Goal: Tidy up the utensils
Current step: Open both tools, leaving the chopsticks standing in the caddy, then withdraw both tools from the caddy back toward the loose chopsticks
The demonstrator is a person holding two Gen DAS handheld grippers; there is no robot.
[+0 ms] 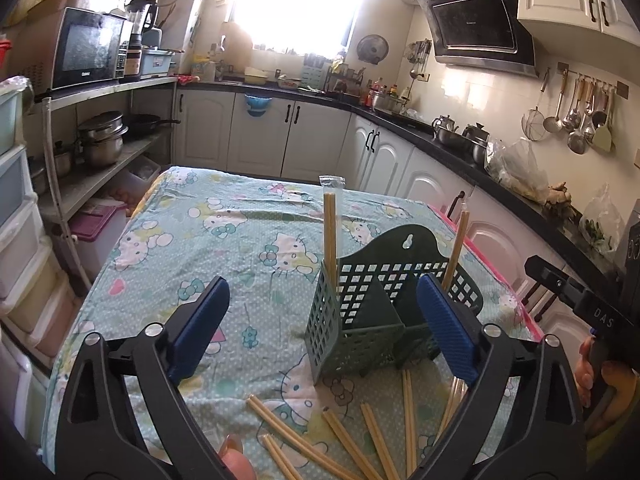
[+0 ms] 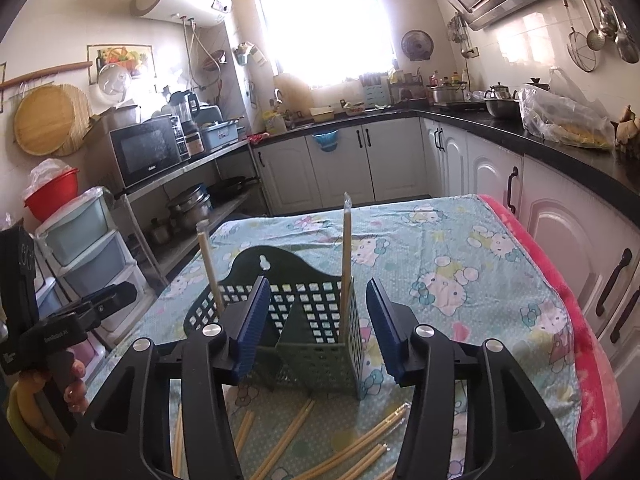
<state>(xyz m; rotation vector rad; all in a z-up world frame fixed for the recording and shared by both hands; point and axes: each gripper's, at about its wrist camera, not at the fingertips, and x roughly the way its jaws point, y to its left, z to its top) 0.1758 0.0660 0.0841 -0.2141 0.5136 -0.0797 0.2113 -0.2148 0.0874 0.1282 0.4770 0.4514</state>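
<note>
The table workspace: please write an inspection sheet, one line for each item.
Surface: table under a cartoon-print cloth, pink edge on one side.
Job's things: green holder upright with two compartments; one wrapped chopstick pair stands in one compartment, another pair in the other; loose chopsticks lie in front of it.
Clutter: nothing seen on the cloth.
Grippers: left gripper open, nothing between the pads; right gripper open, holder's corner seen between its fingers, not pressed.
Cables: nothing seen.
Surroundings: kitchen; microwave, pots on a shelf, hanging ladles, bright window.
</note>
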